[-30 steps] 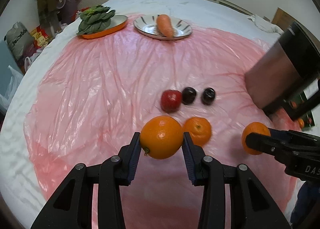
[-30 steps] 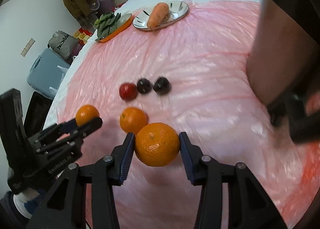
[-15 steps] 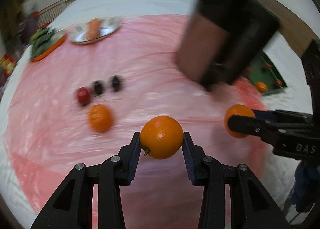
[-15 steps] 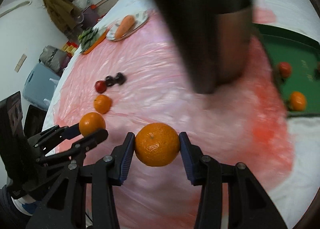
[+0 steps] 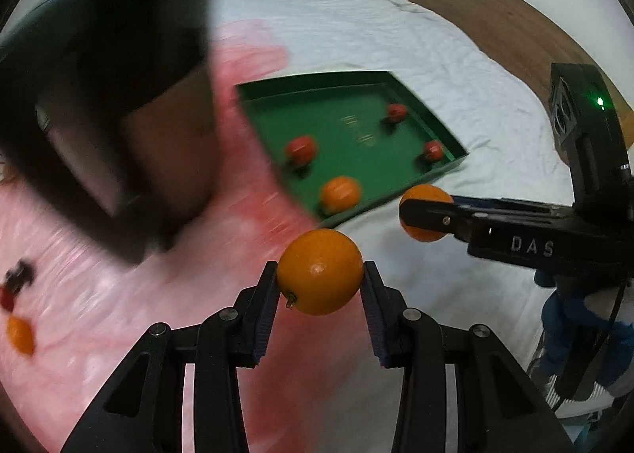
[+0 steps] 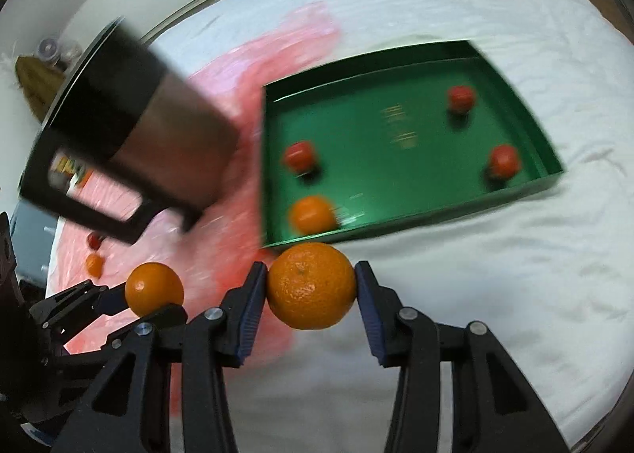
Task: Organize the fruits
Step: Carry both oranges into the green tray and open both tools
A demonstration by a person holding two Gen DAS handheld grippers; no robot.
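**While both claws are carrying oranges, I am heading for the green tray**

Because the fruit is being gathered in one place, I am holding an orange in each claw rather than making two trips. In the left wrist view my left gripper [image 5: 320,275] is clamped on a smooth orange [image 5: 319,271], the pads pressing its sides at 3 and 9 o'clock so that it is hanging clear of the bed. In the right wrist view my right gripper [image 6: 311,286] is closed on a rougher-skinned orange [image 6: 311,285] in the same way, gripped across its widest part so it cannot roll out.

I am pointing both claws down and forward at the green tray [image 6: 400,225], which is sitting on the white bedsheet [image 6: 515,275] at about 12 o'clock from the right claw and 1 o'clock from the left. Its low walls are keeping round fruit from wandering: one orange and three small red fruits [image 6: 300,155] are already lying inside, well apart.

At 9 o'clock in the left view, loose fruit is waiting on the pink plastic sheet [image 5: 119,314], too blurred to name surely. A dark boxy object [image 5: 107,96] is looming at 10 o'clock; I judge I must steer around it before lowering anything.
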